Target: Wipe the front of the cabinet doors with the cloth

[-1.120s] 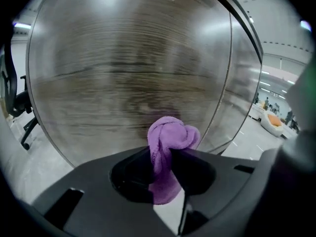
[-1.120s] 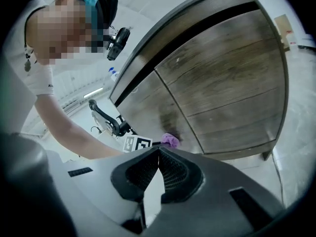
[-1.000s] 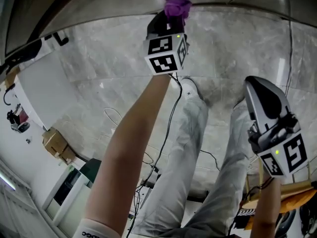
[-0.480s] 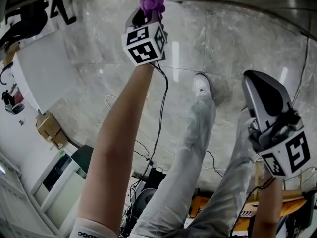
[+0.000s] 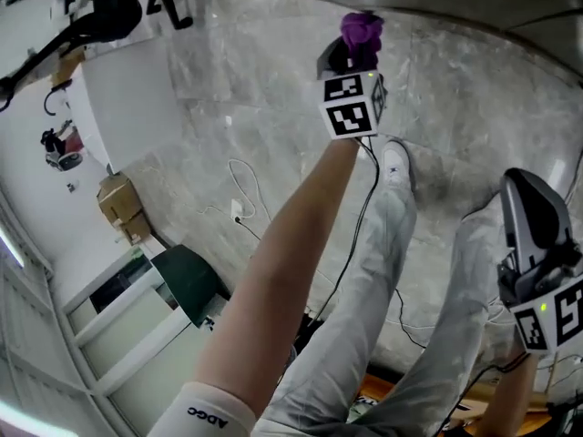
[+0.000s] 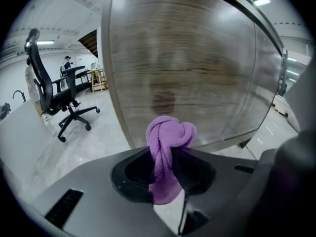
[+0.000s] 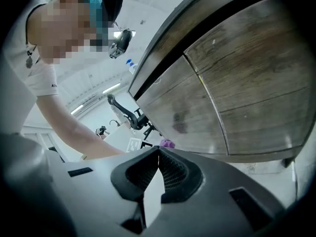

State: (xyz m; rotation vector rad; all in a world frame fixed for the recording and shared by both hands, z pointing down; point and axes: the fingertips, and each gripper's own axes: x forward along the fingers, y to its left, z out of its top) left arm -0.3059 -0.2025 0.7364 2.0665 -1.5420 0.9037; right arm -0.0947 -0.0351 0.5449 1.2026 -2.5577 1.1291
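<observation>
Cloth (image 6: 166, 141) pinched by left gripper (image 6: 165, 158); right gripper (image 7: 158, 154), fingers pressed together; cabinet door (image 6: 187, 68) partly cropped.

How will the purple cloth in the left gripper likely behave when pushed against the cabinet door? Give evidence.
Probably floppy: the purple cloth bunches into a twisted knot beyond the left gripper, with a tail trailing back between its jaws. Likely soft and compressible, so it should flatten against the cabinet door. Its fuzzy surface suggests grip rather than slip.

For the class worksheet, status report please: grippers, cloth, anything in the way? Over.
Left gripper shut on purple cloth, near wooden cabinet door. Right gripper shut, empty. Nothing blocking door.
</observation>
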